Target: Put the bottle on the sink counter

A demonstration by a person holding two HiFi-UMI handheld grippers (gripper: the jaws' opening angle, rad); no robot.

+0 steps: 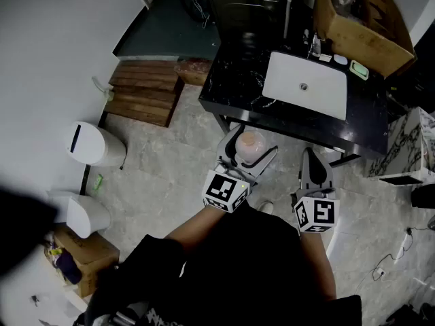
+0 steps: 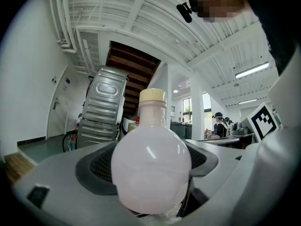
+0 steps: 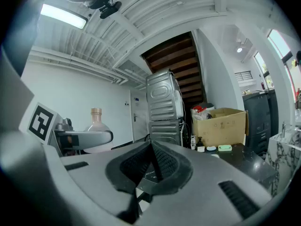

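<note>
The bottle (image 2: 151, 173) sits upright, round belly and cream cap, right between the jaws of the left gripper (image 1: 253, 153), which stand spread wide because that fat belly needs the room, and the pads clamp its sides so it hangs level over the floor. It is not on the counter yet: in the head view it floats just short of the front edge, with the black sink counter (image 1: 238, 80) at twelve o'clock and the white basin (image 1: 306, 83) up at one o'clock. Keeping it upright looks sensible, since it can go straight down on its base. Over at three o'clock of the bottle, the right gripper (image 1: 313, 163) has its jaws closed together on nothing, apparently just held clear. A cardboard box (image 1: 360, 19) crowds the counter's far corner at one o'clock, so the bare stretch left of the basin looks the likelier landing spot.
</note>
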